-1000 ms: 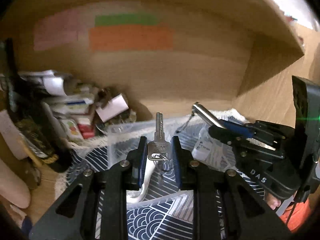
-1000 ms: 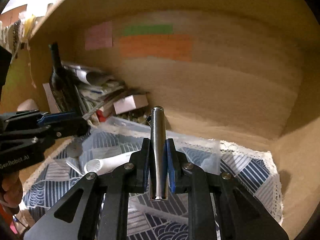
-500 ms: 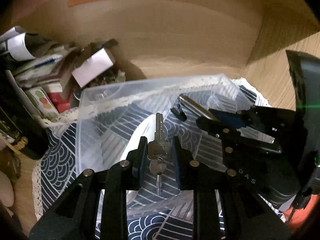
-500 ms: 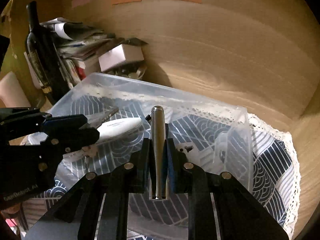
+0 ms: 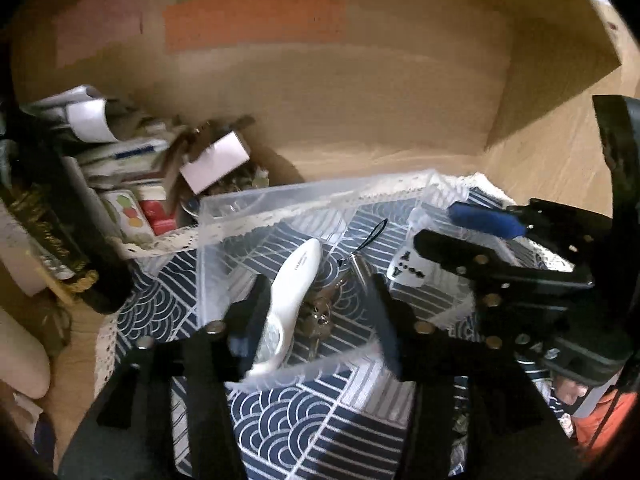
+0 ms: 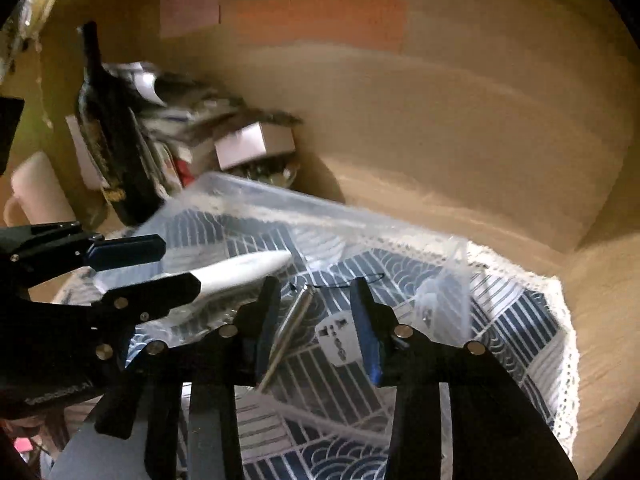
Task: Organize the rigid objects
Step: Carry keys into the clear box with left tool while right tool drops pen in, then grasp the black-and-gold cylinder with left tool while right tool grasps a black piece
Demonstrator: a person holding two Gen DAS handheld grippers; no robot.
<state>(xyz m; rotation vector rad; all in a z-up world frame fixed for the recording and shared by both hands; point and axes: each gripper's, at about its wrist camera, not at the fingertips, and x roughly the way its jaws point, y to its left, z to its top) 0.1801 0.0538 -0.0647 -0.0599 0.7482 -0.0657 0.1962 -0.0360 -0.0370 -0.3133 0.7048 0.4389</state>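
Both grippers hang over the clear plastic bin (image 5: 312,200) and both stand wide apart, holding nothing. Left gripper (image 5: 316,300), seen from its own camera, has its jaws spread above the bin, and between them on the bin floor lies the bunch of keys (image 5: 318,318), right beside the white curved tool (image 5: 290,300). Just past the keys sits the silver metal cylinder (image 5: 360,266), a black cord looped from its end. Over on the right wrist view, the right gripper (image 6: 316,312) is equally parted, and that cylinder (image 6: 290,326) lies slanted between its fingers, down in the bin, with the white plug adapter (image 6: 338,338) next to it. Underneath it all, the blue wave-pattern cloth (image 5: 304,420). Clutter and a dark bottle (image 6: 108,132) crowd the back left corner.
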